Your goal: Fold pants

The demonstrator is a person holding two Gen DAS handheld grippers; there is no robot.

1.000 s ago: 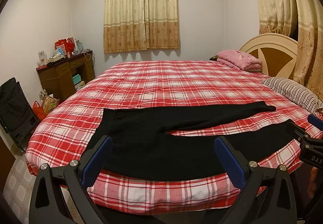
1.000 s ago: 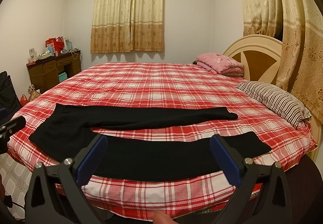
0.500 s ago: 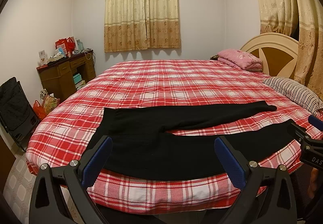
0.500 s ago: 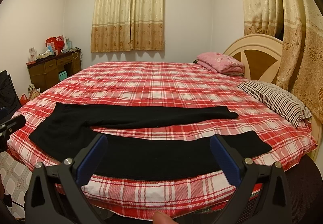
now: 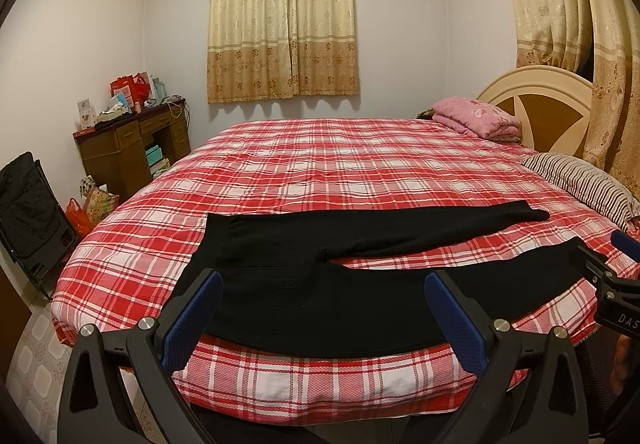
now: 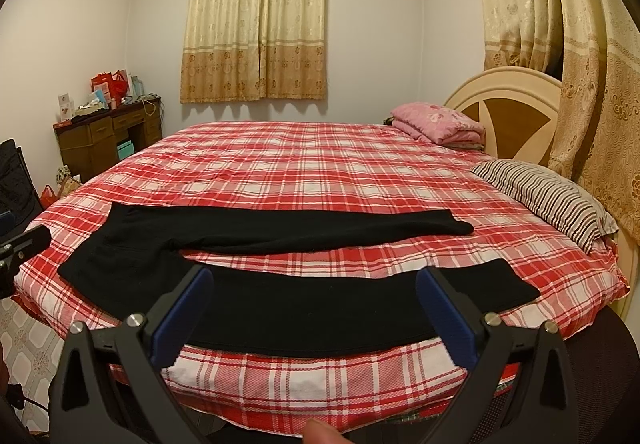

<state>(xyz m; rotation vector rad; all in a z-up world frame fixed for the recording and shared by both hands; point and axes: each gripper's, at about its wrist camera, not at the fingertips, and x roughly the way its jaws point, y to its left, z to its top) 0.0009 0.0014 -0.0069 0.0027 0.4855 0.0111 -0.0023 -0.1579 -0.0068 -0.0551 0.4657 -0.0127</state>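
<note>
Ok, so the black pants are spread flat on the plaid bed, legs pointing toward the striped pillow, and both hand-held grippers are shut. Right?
Not quite: both hand-held grippers, left and right, are open, as each wrist view shows. The pants do lie flat on the bed, legs toward the striped pillow.

Black pants [image 5: 320, 284] lie flat, 2 legs spread apart.
</note>
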